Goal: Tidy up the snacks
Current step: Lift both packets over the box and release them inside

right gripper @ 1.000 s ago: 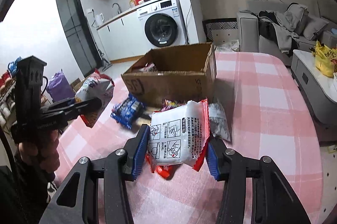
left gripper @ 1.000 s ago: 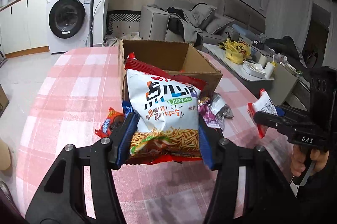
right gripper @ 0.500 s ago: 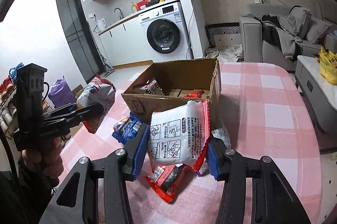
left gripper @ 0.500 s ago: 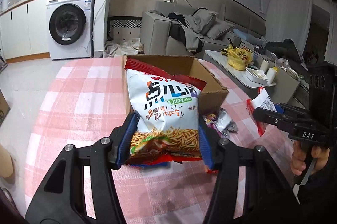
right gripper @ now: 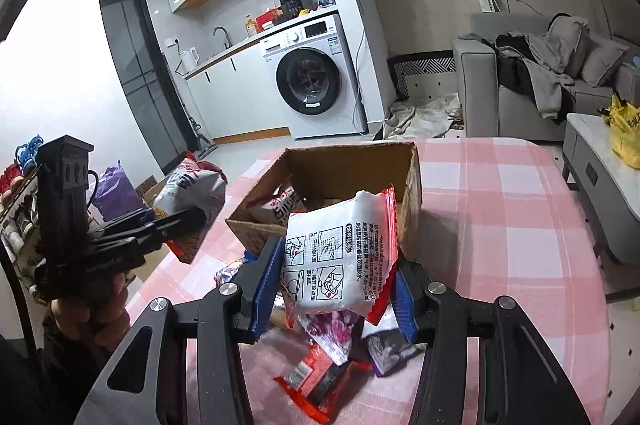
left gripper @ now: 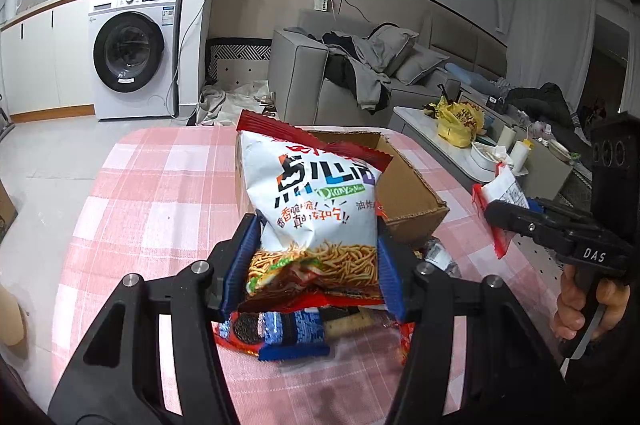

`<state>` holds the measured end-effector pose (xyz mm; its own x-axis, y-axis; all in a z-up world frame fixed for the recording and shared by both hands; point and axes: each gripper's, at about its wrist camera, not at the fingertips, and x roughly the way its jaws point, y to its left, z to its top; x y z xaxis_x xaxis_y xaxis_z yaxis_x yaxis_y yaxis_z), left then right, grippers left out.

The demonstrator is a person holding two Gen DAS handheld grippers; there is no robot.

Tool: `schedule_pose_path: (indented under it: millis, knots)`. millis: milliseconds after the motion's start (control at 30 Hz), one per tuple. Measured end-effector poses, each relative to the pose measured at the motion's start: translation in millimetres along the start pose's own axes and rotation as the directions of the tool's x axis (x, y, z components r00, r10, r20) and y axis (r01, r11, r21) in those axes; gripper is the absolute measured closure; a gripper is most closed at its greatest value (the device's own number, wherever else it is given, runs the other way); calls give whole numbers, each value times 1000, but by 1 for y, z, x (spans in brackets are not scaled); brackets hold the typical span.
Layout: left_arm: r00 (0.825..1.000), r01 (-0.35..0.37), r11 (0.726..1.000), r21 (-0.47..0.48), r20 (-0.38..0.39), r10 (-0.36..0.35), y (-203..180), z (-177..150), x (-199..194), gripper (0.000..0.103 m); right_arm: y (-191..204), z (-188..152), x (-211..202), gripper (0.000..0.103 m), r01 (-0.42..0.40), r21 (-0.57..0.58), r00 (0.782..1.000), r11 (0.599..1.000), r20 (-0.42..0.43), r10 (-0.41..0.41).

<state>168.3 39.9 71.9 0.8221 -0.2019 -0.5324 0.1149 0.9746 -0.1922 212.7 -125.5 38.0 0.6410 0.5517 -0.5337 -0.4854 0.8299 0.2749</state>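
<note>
Carrying both bags toward the cardboard box (right gripper: pixel 344 185) on the pink checked table (right gripper: pixel 500 225), you want each clear of the rim before letting go. Your left gripper (left gripper: pixel 314 261) is clenched on the noodle-snack bag (left gripper: pixel 316 201), held upright just near of the box. Your right gripper (right gripper: pixel 334 285) grips the white packet (right gripper: pixel 340 257) at the box's near right corner. Raise both over the near wall, then release over the open middle. Loose wrappers (right gripper: pixel 332 365) lie on the table below; leave them for later.
</note>
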Motion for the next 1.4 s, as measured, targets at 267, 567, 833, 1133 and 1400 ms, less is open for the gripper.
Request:
schedule_pose_path:
  millis: [267, 567, 833, 1133, 1400]
  knots:
    - [1000, -14, 1000, -2, 15, 14, 0, 18, 16, 50, 3, 23, 10, 53, -21, 5, 1000, 1000, 14, 21]
    - [999, -37, 999, 12, 15, 37, -3, 30, 43, 50, -2, 36, 38, 53, -21, 23, 1000, 1000, 6, 21]
    - [999, -50, 998, 23, -7, 50, -5, 42, 77, 50, -16, 51, 53, 53, -9, 46, 1000, 999, 15, 9]
    - [996, -78, 996, 39, -43, 79, -2, 48, 113, 50, -34, 54, 82, 53, 15, 77, 1000, 997, -13, -14]
    - [991, -100, 994, 48, -86, 104, 4, 47, 145, 50, -40, 54, 103, 53, 29, 94, 999, 995, -41, -26]
